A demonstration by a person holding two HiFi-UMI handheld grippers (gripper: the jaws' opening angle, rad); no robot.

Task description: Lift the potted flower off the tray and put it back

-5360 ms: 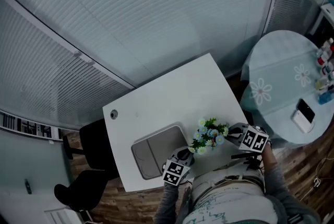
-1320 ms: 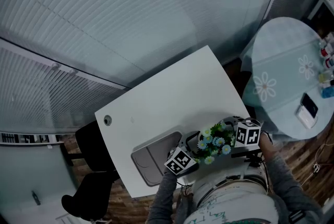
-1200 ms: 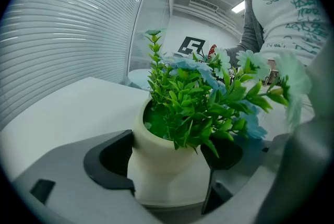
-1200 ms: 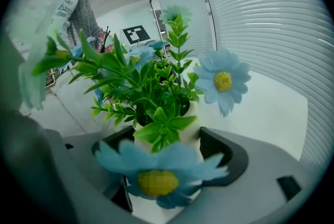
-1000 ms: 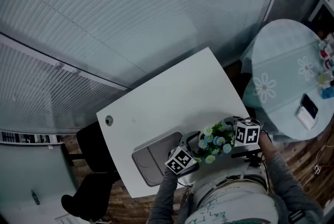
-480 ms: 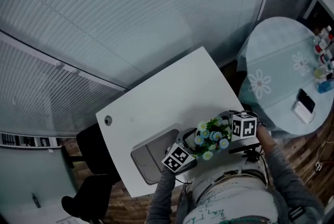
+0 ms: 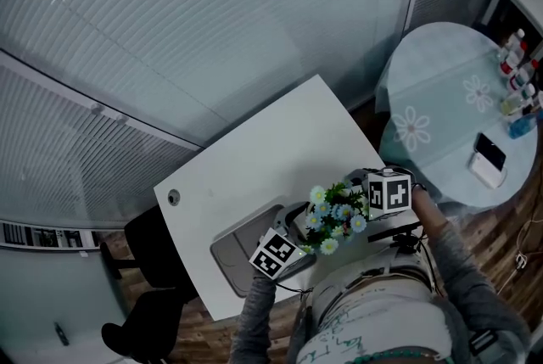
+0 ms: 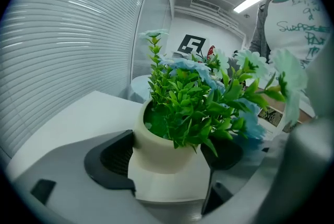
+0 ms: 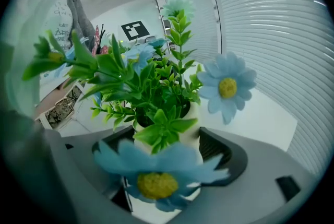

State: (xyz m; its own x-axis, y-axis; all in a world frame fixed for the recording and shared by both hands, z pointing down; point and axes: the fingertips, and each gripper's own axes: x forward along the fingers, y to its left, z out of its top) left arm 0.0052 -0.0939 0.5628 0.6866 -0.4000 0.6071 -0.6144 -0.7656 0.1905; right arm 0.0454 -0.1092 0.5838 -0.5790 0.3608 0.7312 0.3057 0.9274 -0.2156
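A potted flower (image 7: pixel 333 215), green leaves and pale blue daisy-like blooms in a round cream pot, sits between the two grippers near the front edge of the white square tabletop (image 7: pixel 254 159). It is just to the right of the flat grey rectangular tray (image 7: pixel 231 256), and the head view does not show it over the tray. The left gripper (image 7: pixel 288 239) comes at it from the tray side, its marker cube covering the tray's right end. Its dark fingers (image 8: pixel 112 157) are closed onto the cream pot (image 8: pixel 159 147), one on each flank, with the leaves spilling over the right one. The right gripper (image 7: pixel 377 197) meets the plant from the opposite side. Its fingers (image 9: pixel 222 152) likewise press against the sides of the pot (image 9: pixel 194 122), while a large blue bloom hangs blurred in front of that camera. Whether the pot's base rests on the tabletop or is clear of it cannot be told. A round table with a pale flower-print cloth (image 7: pixel 441 91) stands to the right, well apart. A black office chair (image 7: pixel 136 328) stands at the lower left, and grey slatted blinds (image 7: pixel 212 14) fill the wall behind.
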